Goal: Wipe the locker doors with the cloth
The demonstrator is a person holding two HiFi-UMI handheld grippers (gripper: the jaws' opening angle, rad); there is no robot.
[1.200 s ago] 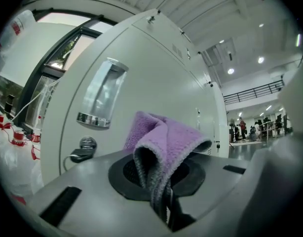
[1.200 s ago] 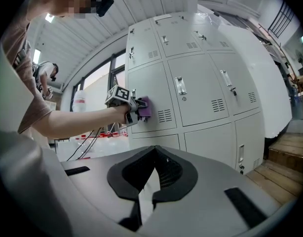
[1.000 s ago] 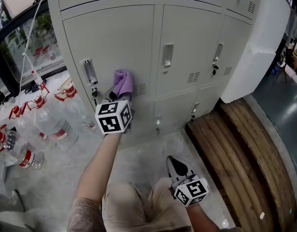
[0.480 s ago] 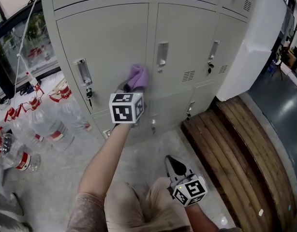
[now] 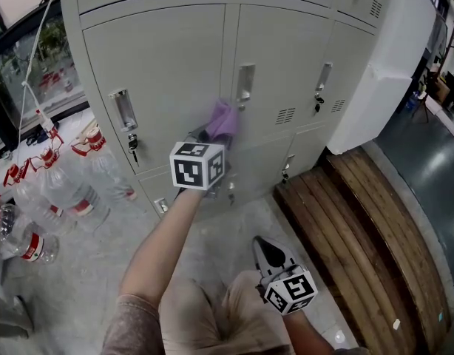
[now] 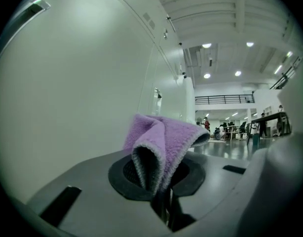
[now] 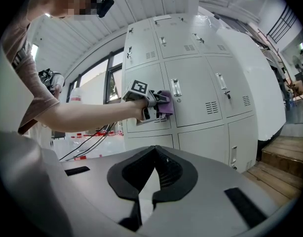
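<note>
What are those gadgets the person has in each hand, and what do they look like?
They are two grey plastic tongs: the left gripper and the right gripper, each pointed, with black textured pads inside. Each carries a white cube printed with black square patterns. No cables show on them. The person wears a short brownish sleeve.

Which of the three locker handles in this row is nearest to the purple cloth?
The middle door's handle, just above and right of the cloth in the left gripper; the left door's handle and the right door's handle lie much farther off.
</note>
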